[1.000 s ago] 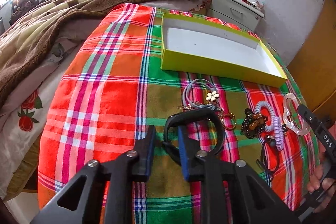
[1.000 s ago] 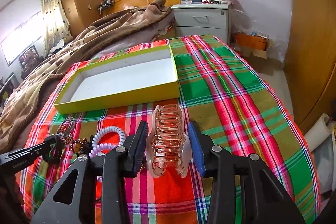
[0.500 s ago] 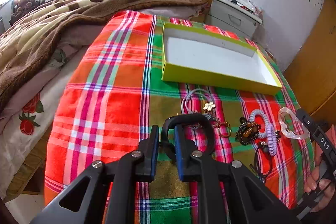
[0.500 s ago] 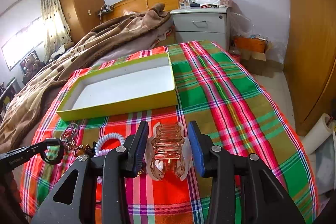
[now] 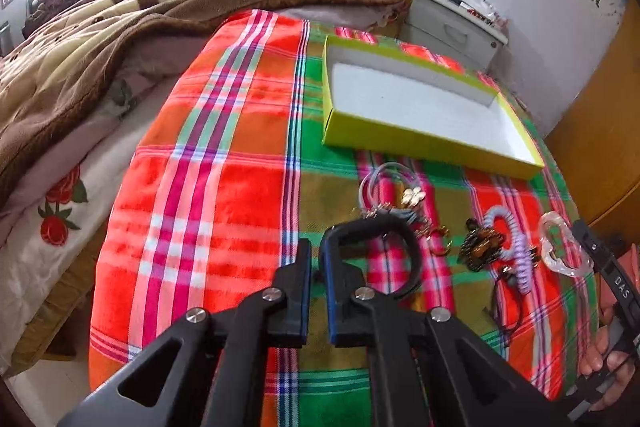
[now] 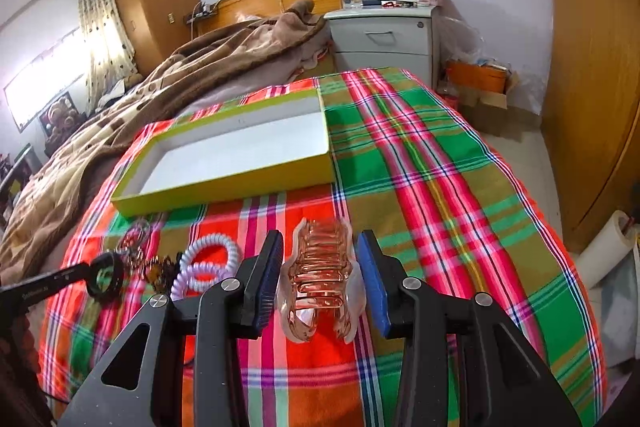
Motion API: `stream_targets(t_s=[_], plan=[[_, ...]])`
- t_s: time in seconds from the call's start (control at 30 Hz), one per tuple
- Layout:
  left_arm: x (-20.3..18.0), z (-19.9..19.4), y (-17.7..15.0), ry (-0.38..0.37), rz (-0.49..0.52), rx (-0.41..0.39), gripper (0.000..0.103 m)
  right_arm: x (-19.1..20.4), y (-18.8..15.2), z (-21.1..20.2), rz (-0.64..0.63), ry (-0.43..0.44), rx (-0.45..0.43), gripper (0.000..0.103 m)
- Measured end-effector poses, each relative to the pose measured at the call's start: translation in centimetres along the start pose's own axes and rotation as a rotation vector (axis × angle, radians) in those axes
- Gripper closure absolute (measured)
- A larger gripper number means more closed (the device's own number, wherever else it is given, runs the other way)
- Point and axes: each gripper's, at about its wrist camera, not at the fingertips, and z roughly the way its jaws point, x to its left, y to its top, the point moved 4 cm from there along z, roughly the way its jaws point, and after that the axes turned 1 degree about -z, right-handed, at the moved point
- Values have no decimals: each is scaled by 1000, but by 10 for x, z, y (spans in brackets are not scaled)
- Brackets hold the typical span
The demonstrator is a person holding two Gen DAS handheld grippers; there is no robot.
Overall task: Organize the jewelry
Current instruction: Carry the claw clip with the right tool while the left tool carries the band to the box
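My left gripper (image 5: 316,291) has just been closing on the black bangle (image 5: 380,255), which has risen off the plaid cloth (image 5: 200,195). My right gripper (image 6: 320,283) brackets the pink hair claw (image 6: 320,279), pads apparently touching. Pick-up is under way; next, carry both into the yellow box (image 5: 420,143).

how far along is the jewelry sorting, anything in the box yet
Nothing is done: the yellow box is bare inside. In hand: the left gripper, jaws just closing, nips the black bracelet; the right gripper brackets the pink hair claw, though contact is unclear. Left on the plaid cloth: purple coil ties, the brown clip and small charms.
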Motion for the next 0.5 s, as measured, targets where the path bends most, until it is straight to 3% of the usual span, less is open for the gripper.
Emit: stream_targets(t_s=[0.27,0.5], plan=[[-3,6,-8,36,28,29,64,3,-6,3,-27,-25,36,63],[-11,16,-5,115,109,21,60,3,-9,15,-85,-87,93,62]])
